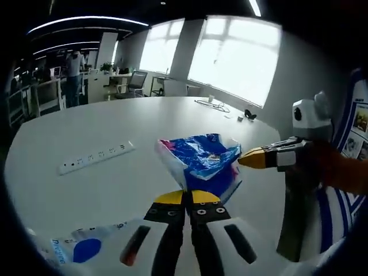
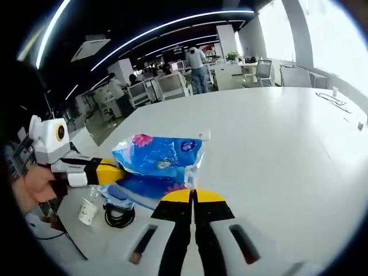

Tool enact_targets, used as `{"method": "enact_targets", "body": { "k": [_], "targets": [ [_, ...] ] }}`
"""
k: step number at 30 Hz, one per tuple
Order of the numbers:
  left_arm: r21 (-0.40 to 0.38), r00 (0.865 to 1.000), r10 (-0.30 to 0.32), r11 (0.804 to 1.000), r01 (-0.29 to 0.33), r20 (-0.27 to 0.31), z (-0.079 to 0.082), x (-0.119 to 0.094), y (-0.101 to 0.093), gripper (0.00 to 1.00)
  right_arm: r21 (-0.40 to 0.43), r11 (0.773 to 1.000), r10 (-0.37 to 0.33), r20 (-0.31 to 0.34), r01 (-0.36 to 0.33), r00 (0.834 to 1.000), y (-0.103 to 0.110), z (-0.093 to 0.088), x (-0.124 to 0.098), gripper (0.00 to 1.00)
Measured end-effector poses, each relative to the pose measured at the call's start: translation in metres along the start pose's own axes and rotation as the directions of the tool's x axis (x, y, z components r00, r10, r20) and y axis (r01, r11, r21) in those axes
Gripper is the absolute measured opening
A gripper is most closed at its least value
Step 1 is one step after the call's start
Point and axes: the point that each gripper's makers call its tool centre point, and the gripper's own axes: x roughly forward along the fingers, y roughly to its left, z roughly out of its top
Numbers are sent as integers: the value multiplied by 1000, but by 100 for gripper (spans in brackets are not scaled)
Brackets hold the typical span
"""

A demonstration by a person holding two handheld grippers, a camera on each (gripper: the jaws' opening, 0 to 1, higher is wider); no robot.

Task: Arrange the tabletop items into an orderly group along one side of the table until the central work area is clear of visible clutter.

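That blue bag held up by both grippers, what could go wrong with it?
The blue bag is thin crinkly plastic, pinched by the left gripper and right gripper at opposite edges. Pulling apart could tear it or let it slip. Lowered carelessly, it might hit the paper cup and black cable underneath.

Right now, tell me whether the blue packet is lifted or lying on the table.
Lifted: both grippers, left and right, pinch the blue packet above the table.
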Motion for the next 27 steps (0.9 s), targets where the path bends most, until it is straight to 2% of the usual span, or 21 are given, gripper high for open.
{"method": "enact_targets", "body": {
  "k": [13, 27],
  "targets": [
    [-56, 1000, 12, 998, -12, -6, -1, 38, -1, 0, -10, 1000, -11, -14, 11, 1000, -34, 4, 17, 0],
    [-90, 999, 11, 996, -14, -35, -8, 83, -4, 0, -3, 999, -35, -31, 35, 999, -73, 1, 32, 0]
  ]
}}
